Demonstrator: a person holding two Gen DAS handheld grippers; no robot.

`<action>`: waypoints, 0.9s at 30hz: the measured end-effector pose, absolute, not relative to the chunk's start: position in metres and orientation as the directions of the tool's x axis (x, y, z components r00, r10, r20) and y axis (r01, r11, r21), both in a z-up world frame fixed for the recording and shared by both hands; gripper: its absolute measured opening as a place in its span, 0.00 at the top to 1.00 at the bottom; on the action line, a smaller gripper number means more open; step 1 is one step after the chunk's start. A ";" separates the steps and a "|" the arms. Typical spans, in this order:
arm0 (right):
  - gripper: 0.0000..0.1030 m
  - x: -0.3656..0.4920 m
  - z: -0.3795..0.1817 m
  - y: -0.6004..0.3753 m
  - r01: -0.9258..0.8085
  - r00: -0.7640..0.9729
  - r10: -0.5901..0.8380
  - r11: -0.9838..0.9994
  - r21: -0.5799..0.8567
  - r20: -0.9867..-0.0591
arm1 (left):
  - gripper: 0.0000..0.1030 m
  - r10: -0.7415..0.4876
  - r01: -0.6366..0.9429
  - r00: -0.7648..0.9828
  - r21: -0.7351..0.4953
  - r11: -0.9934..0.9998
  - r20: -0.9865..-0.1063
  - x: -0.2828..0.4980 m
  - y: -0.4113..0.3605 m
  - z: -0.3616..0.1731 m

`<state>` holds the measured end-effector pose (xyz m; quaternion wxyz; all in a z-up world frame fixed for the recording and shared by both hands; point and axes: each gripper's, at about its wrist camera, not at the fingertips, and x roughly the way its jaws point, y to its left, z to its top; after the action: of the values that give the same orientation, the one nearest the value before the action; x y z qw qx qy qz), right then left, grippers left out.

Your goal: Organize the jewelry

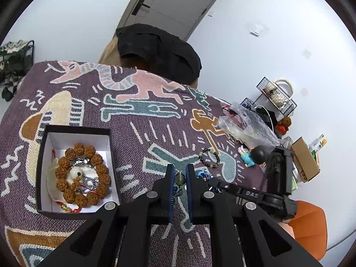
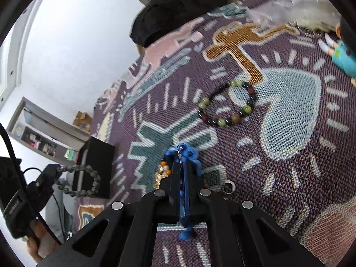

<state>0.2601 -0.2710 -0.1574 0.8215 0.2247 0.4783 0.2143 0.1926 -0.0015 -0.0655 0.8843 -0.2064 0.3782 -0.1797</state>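
Note:
My left gripper (image 1: pixel 179 173) is shut on a grey-green bead bracelet (image 1: pixel 180 179), which hangs as a loop in the right wrist view (image 2: pixel 86 182). A black box (image 1: pixel 42 149) with a white inside holds a brown seed-bead bracelet (image 1: pixel 66 173), a silver chain and white pieces. My right gripper (image 2: pixel 180 160) is shut on a blue charm ornament (image 2: pixel 189 155) with orange beads and a clasp. A dark and green bead bracelet (image 1: pixel 210 158) lies loose on the patterned cloth; it also shows in the right wrist view (image 2: pixel 227 104).
A patterned woven cloth (image 1: pixel 138 115) covers the table. A doll in blue (image 1: pixel 251 155), clear plastic bags (image 1: pixel 244 122) and a cardboard box (image 1: pixel 304 160) lie at the right. A black garment (image 1: pixel 160 51) hangs over a chair behind the table. An orange seat (image 1: pixel 309 227) is at the right.

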 end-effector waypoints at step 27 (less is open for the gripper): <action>0.97 0.240 -0.066 -0.208 -0.353 0.528 0.617 0.784 0.510 -0.583 | 0.90 -0.330 0.048 0.735 -0.440 0.897 -0.592 0.189 0.061 -0.053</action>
<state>0.2398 -0.2083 -0.0662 0.8578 0.1673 0.3952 0.2828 0.1890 0.0609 -0.0527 0.9094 -0.2020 0.3485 -0.1041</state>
